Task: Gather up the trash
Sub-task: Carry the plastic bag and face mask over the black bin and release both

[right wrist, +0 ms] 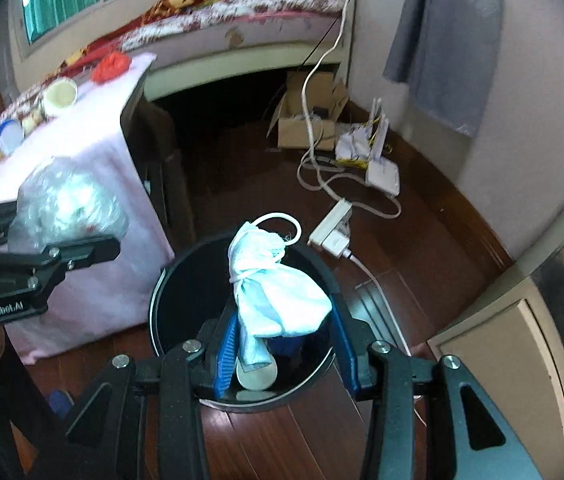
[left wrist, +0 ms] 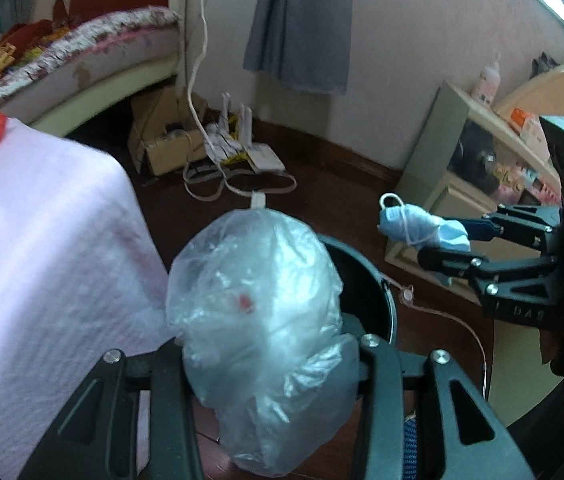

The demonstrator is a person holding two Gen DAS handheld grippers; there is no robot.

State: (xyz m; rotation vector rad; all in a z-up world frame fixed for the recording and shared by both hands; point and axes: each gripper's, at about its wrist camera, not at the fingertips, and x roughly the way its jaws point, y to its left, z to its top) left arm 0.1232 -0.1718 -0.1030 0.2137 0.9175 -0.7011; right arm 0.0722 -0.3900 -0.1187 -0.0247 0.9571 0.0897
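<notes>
Judging by how things lie, the task is partway: two bits of trash are in hand above the bin (right wrist: 186, 280), neither dropped, and more waits on the table (right wrist: 94, 152).

The bin, a dark round tub on the floor, sits right under and just ahead of the right tongs (right wrist: 282, 344), and ahead-right of the left tongs (left wrist: 270, 380). Something pale already lies inside.

The bag (left wrist: 258, 320), a crumpled clear plastic ball with a red speck inside, is clamped between the left jaws, near the rim but not over the opening.

The mask (right wrist: 274, 292), pale blue, wrapped in its white ear loop, hangs over the bin mouth; the right jaws look spread, with it resting against the left pad.

A red wad (right wrist: 110, 66) and tubs (right wrist: 60, 94) remain on the table, beyond the left tongs.
</notes>
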